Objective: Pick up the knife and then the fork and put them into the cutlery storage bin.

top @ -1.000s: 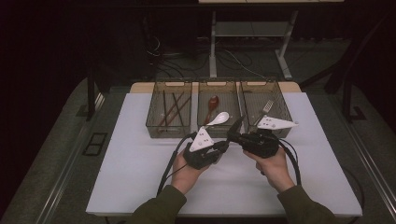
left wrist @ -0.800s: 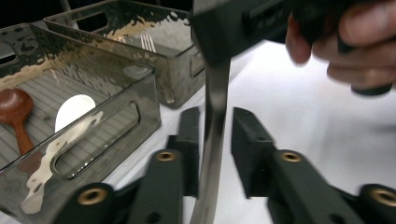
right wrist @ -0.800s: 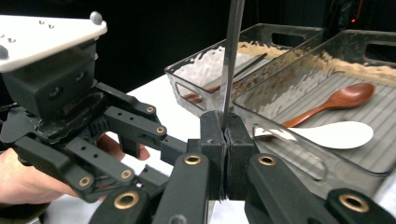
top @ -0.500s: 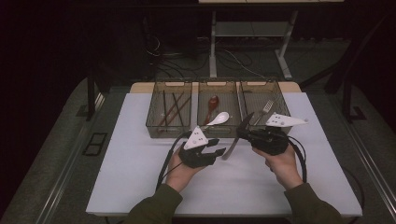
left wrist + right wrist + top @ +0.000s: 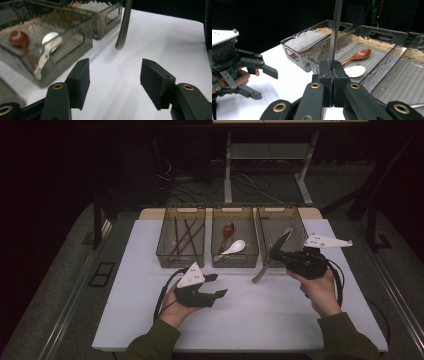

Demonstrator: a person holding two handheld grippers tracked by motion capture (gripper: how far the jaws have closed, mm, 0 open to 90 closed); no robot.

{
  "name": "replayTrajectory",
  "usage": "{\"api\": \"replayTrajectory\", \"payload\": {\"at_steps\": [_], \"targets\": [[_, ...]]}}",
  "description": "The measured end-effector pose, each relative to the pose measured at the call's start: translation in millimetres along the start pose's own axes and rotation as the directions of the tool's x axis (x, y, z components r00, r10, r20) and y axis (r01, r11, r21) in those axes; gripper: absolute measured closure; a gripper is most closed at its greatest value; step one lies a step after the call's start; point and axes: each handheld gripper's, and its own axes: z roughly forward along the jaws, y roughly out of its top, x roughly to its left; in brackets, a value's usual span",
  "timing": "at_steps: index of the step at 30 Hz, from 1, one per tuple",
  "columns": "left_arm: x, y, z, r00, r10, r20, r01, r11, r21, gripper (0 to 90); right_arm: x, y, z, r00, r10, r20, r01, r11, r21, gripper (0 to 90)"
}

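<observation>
The right gripper (image 5: 276, 255) is clamped tight on a fork (image 5: 272, 255) at about mid-handle. The fork runs slanted: tines up and far, over the near edge of the right bin (image 5: 296, 215); handle end down and near-left, just above the white table (image 5: 125, 270), in front of the gap betw. the middle bin (image 5: 235, 211) and the right one. In the right gripper view the jaws pinch the fork (image 5: 335, 32), which rises straight up out of them.

The left gripper (image 5: 216, 285) sits near-left of the fork, well apart from it; its jaws have just been opening, about halfway apart w/ nothing betw. them. In the left gripper view the fork's handle end (image 5: 123, 27) hangs just beyond the open jaws, over bare table.

Middle bin holds a white spoon (image 5: 235, 247) and a red-brown spoon (image 5: 227, 230). Left bin (image 5: 181, 211) holds chopsticks (image 5: 185, 235).
</observation>
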Motion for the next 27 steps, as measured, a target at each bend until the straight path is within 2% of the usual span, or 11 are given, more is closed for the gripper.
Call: {"api": "replayTrajectory", "payload": {"at_steps": [3,7,12,16,22,27], "targets": [[2.0,-6.9,-6.2,1.0000,0.000,0.005,0.000,1.0000,0.009,35.4,-5.4,3.5,-5.5,0.9998,-0.001,0.021,0.001,1.000,-0.001,88.5],[4.3,-14.3,-15.6,0.9999,0.007,-0.009,-0.007,1.0000,0.003,31.7,-15.8,10.2,-12.7,0.9986,0.000,0.054,0.000,1.000,-0.002,88.5],[12.9,-23.9,-28.1,0.9992,-0.031,-0.024,0.031,0.9995,-0.008,23.6,-31.5,23.6,-23.6,0.9949,0.012,0.100,-0.010,1.000,-0.022,88.5],[19.3,-30.5,-38.9,0.9985,-0.041,-0.035,0.041,0.9991,-0.011,18.2,-44.1,36.8,-32.8,0.9894,0.004,0.145,0.000,0.999,-0.032,88.6],[26.7,-41.9,-50.5,0.9947,-0.071,-0.074,0.072,0.9974,0.000,10.3,-65.4,58.6,-43.7,0.9696,-0.015,0.244,0.021,1.000,-0.023,88.6],[28.4,-50.2,-54.8,0.9921,-0.092,-0.086,0.094,0.9951,0.028,0.0,-85.9,69.3,-37.8,0.9497,-0.033,0.311,0.020,0.999,0.045,88.6]]}}
